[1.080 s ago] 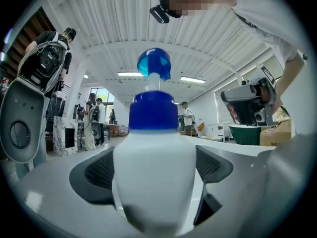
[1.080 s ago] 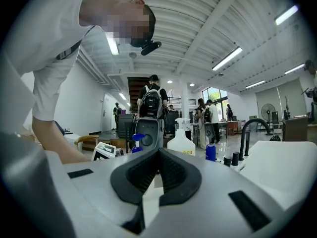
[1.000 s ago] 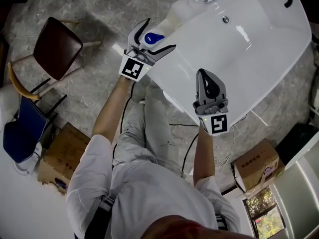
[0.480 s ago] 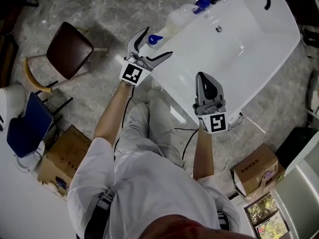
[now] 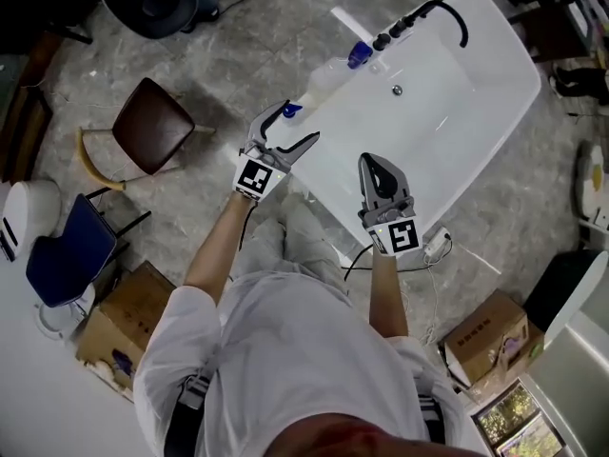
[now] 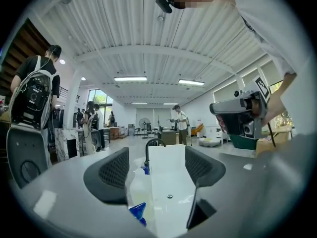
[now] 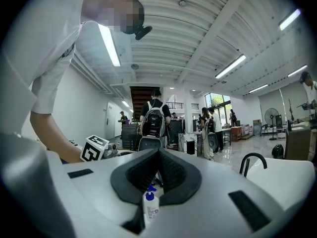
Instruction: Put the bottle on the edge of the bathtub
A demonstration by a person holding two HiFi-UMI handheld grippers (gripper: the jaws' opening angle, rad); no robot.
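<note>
White bathtub (image 5: 457, 93) carries the bottle (image 5: 324, 82) on its rim, at one o'clock from the left tool (image 5: 290, 127), whose empty jaws, just closing, stand apart; right tool (image 5: 373, 165) clenched, empty.

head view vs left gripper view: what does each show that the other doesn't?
Only the head view: the brown chair, the blue chair and cardboard boxes on the floor.
Only the left gripper view: people standing in the hall beyond the tub, and ceiling lights.
Both: the white bathtub, its black faucet, the blue-capped bottle on its edge, and the right gripper, jaws together.
</note>
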